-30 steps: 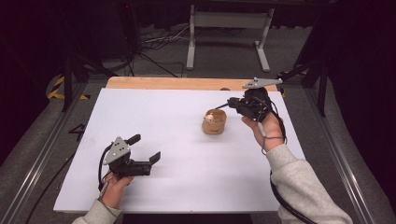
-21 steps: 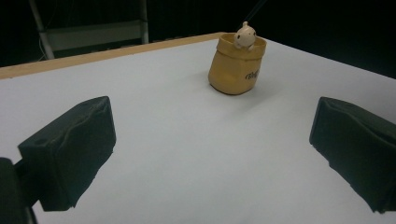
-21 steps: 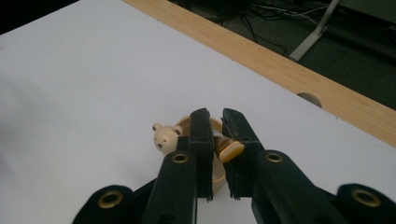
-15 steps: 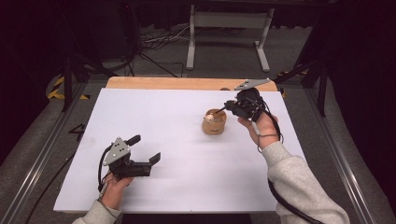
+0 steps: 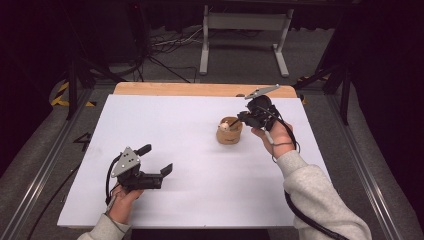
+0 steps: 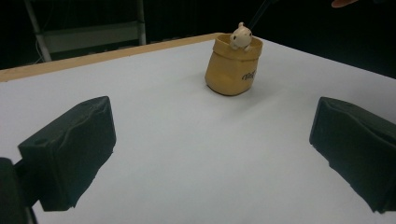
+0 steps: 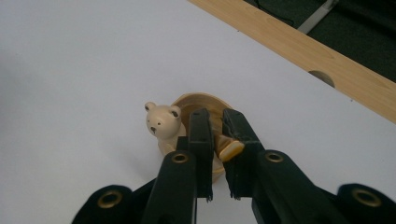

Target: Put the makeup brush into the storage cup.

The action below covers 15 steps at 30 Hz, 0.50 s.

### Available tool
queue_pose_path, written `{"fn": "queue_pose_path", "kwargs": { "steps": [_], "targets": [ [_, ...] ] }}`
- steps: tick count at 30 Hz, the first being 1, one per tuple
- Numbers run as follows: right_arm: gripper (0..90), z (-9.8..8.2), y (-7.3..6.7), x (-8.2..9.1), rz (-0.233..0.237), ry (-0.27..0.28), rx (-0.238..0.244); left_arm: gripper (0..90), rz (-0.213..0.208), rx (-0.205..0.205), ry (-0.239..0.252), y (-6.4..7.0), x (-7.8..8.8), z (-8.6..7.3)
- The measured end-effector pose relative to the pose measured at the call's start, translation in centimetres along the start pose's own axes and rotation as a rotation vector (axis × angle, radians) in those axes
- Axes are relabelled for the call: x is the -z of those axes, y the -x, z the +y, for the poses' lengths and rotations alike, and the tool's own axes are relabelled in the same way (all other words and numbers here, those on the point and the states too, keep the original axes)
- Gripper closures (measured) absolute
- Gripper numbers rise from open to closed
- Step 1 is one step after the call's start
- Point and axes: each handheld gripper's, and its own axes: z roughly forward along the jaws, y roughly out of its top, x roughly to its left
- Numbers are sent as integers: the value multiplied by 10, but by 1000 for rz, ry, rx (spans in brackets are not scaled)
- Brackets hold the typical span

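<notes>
**Toy bear lowered into its pot**

A small cream bear [image 7: 162, 122] hangs over the mouth of a tan pot [image 5: 229, 133], its head at the rim and one leg pinched between the jaws of the right gripper [image 7: 215, 135], which are pressed nearly together on it. Gripping by the leg leaves the body free to drop in first, and the gripper comes in from the pot's far right, tilted down over the opening. The pot stands upright on the white table [image 5: 190, 190], right of centre and toward the wooden far edge [image 5: 190, 90]. The left gripper [image 5: 156, 161] rests well apart near the front left, its jaws spread wide and holding nothing, aimed toward the pot, seemingly waiting in case the pot needs steadying.
</notes>
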Motion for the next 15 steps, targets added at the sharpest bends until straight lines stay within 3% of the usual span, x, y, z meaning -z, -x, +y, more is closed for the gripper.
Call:
{"fn": "queue_pose_path", "kwargs": {
  "steps": [15],
  "targets": [
    [807, 5, -3, -13, 6, -59, 21, 13, 2, 4, 2, -1, 1, 0]
  ]
}}
